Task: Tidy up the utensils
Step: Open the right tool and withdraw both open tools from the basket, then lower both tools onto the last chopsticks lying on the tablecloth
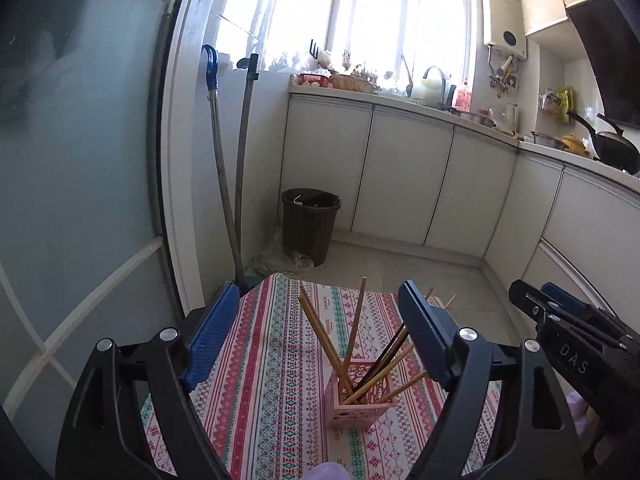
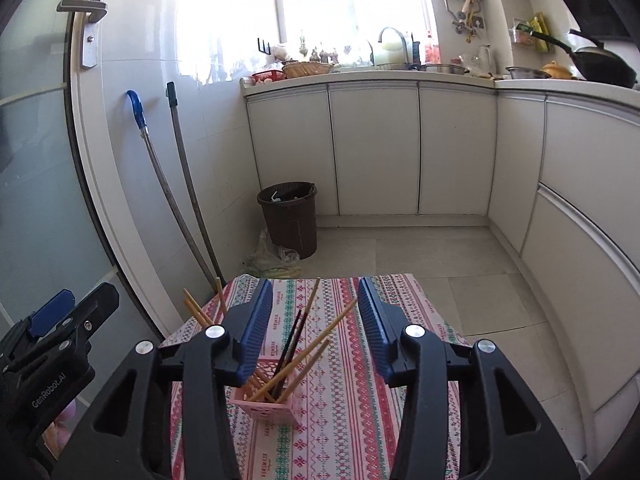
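Note:
A pink lattice holder (image 1: pixel 358 402) (image 2: pixel 269 404) stands on a small table with a patterned cloth (image 1: pixel 272 360) (image 2: pixel 344 380). Several chopsticks (image 1: pixel 354 332) (image 2: pixel 308 350), light wood and a few dark ones, lean out of it in different directions. My left gripper (image 1: pixel 318 320) hovers above and short of the holder, open wide, with the chopsticks showing between its blue pads but untouched. My right gripper (image 2: pixel 314 316) is open too, over the same holder, nothing pressed between its pads. Each gripper shows at the edge of the other's view.
A dark waste bin (image 1: pixel 310 224) (image 2: pixel 290 218) stands on the floor beyond the table. Two long handles (image 1: pixel 230 168) (image 2: pixel 176 184) lean on the wall at left. White cabinets (image 1: pixel 408 176) with a cluttered counter run along the back and right. A glass door (image 2: pixel 36 160) is on the left.

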